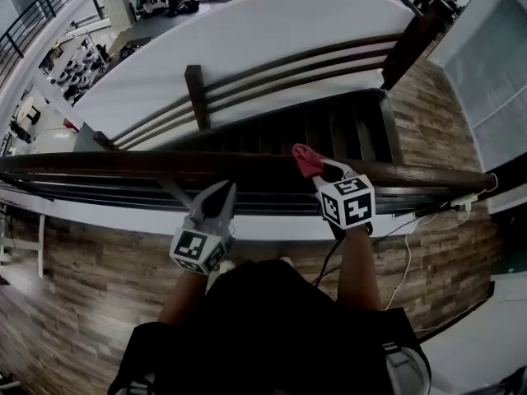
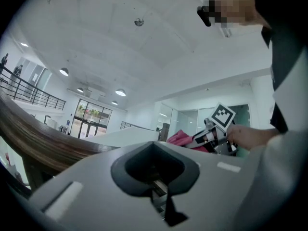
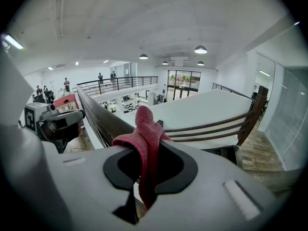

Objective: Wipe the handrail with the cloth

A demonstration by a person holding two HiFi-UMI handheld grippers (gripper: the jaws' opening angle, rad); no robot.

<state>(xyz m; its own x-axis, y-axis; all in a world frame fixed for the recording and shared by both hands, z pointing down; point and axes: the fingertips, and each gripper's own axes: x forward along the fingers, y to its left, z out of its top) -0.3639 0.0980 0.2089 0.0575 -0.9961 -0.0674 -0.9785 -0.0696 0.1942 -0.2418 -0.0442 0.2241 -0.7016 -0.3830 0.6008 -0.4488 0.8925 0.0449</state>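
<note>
A dark wooden handrail (image 1: pixel 247 168) runs left to right across the head view. My right gripper (image 1: pixel 319 169) is at the rail, shut on a red cloth (image 1: pixel 306 160) that lies against the rail's top. In the right gripper view the cloth (image 3: pixel 144 131) bunches out of the shut jaws, with the handrail (image 3: pixel 98 117) running away to the left. My left gripper (image 1: pixel 222 194) sits just below the rail, to the left, shut and holding nothing. The left gripper view shows the handrail (image 2: pixel 33 134) at left and the cloth (image 2: pixel 180 138) in the right gripper (image 2: pixel 211 134).
Beyond the rail a dark staircase (image 1: pixel 346 130) drops away, with a lower railing (image 1: pixel 288 76) and posts (image 1: pixel 196 95) against a white wall (image 1: pixel 247 31). Wood flooring (image 1: pixel 82 270) and a white cable (image 1: pixel 408 257) lie beneath me. Distant people stand on a balcony (image 3: pixel 110 83).
</note>
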